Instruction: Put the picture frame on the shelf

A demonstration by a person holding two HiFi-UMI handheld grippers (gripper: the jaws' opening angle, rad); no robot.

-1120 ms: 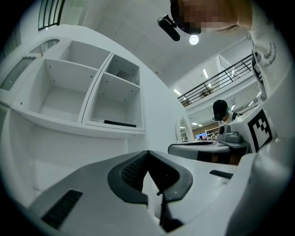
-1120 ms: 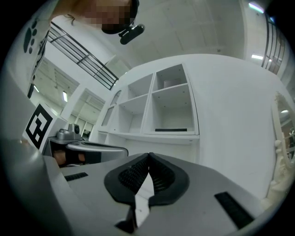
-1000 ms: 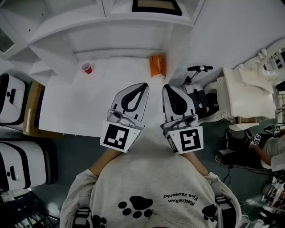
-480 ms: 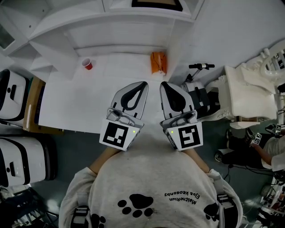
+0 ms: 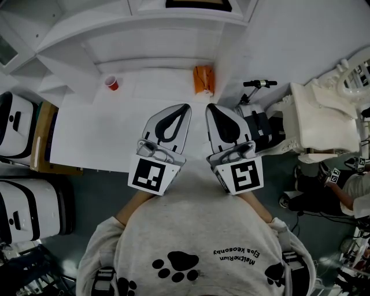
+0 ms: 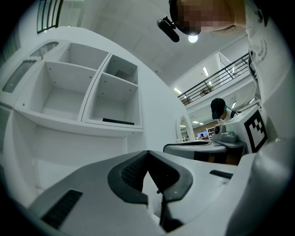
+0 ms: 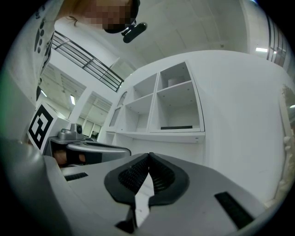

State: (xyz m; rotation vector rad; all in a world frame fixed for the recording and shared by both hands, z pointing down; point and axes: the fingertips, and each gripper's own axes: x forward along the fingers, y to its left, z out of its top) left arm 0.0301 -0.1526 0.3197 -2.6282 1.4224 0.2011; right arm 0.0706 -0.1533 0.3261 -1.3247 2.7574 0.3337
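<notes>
Picture frame (image 5: 198, 4) already lies flat in a shelf (image 5: 144, 26) compartment at top centre, so the job looks done. Left gripper (image 5: 186, 107) and right gripper (image 5: 209, 107) hover mid-frame, fingers pressed together, empty. One frame, one red cup (image 5: 111, 82) and one orange packet (image 5: 203, 80) on the counter (image 5: 92, 139).

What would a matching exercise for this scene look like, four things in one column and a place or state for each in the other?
Things:
1. red cup
2. orange packet
3. picture frame
4. right gripper

Places or states:
A. lying flat in a shelf compartment
B. jaws shut, nothing between them
C. back right corner of the table
D. back of the table, toward the left

Pairs: 1-D, 2-C, 3-A, 4-B
</notes>
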